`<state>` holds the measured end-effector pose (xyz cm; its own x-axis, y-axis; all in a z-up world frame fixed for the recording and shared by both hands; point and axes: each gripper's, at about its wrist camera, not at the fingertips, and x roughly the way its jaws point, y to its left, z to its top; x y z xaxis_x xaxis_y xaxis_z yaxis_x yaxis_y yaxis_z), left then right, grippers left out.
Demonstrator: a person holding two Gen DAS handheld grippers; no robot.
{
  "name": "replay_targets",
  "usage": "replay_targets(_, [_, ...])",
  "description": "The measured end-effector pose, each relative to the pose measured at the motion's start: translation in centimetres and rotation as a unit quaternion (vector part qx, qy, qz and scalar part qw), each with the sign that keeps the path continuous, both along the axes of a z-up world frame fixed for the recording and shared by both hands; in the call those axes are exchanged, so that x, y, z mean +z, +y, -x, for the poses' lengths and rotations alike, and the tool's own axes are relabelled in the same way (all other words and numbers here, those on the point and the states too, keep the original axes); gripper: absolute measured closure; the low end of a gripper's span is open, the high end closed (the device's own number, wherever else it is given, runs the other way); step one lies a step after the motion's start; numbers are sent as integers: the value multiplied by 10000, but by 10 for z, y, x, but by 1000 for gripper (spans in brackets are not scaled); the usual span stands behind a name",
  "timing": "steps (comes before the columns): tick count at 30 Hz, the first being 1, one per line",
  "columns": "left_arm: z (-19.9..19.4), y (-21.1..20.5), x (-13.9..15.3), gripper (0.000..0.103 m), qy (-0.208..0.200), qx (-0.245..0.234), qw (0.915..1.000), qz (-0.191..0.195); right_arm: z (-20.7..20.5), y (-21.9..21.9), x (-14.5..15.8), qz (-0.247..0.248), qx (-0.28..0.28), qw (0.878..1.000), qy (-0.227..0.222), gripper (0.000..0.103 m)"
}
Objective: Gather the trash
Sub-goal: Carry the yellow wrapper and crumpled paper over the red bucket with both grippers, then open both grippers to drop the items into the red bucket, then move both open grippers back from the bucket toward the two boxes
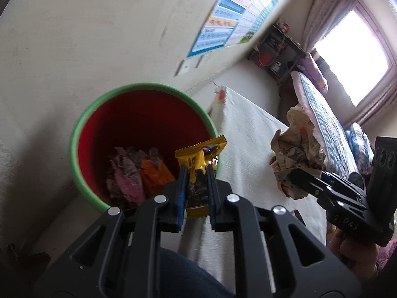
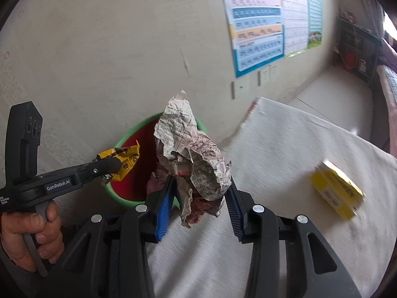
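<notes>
Centre frame, left tool point(image 1: 196, 173) pinched crinkled yellow snack wrapper point(image 1: 198, 166) over green-rimmed red bin point(image 1: 82, 134); right tool point(image 2: 201, 191), part-open, clamped crumpled newspaper ball point(image 2: 191, 154), likely awaiting drop.

Wrappers point(image 1: 134, 173) in bin point(image 1: 82, 124); box point(image 2: 337, 191) on table point(image 2: 285, 149)

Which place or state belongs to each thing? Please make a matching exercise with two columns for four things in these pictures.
Column 1:
1. yellow wrapper
2. crumpled newspaper
3. yellow box
4. bin

Column 2:
a. red inside, green rim, with wrappers at the bottom
b. held in the left tongs
c. lying on the white cloth
d. held in the right tongs

Pairs: 1-b, 2-d, 3-c, 4-a
</notes>
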<state>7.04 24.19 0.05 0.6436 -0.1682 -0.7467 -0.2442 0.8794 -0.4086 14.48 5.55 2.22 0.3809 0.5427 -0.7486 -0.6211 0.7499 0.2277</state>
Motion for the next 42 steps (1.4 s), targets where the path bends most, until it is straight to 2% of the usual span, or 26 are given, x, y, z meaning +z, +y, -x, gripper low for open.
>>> replay_targets(14, [9, 54, 1, 89, -59, 383, 9992, 88, -5, 82, -10, 42, 518, 9986, 73, 63])
replay_targets(17, [9, 60, 1, 88, -68, 407, 9991, 119, -9, 96, -15, 98, 591, 9981, 114, 60])
replay_targets(18, [8, 63, 2, 86, -83, 425, 9990, 129, -10, 99, -17, 128, 575, 9982, 123, 57])
replay_targets(20, [9, 69, 3, 67, -151, 501, 9984, 193, -12, 103, -21, 193, 555, 9982, 148, 46])
replay_targets(21, [8, 71, 4, 65, -180, 531, 9982, 216, -12, 104, -24, 228, 570, 9980, 172, 43])
replay_targets(23, [10, 75, 5, 42, -245, 618, 9974, 267, -11, 102, -27, 268, 574, 9979, 162, 40])
replay_targets(24, [12, 77, 5, 36, -282, 656, 9970, 304, -10, 101, -29, 312, 585, 9977, 153, 36])
replay_targets(25, [13, 78, 4, 24, -301, 693, 9966, 340, -9, 100, -31, 352, 581, 9976, 157, 33])
replay_targets(26, [13, 78, 3, 17, -293, 750, 9961, 365, -9, 99, -33, 366, 564, 9976, 168, 33])
replay_targets(32, [13, 65, -1, 7, -201, 693, 9968, 339, -6, 79, -34, 355, 419, 9982, 223, 28])
replay_targets(42, [1, 13, -6, 6, -82, 228, 9992, 322, 6, 7, -35, 458, -50, 9986, 253, 27])
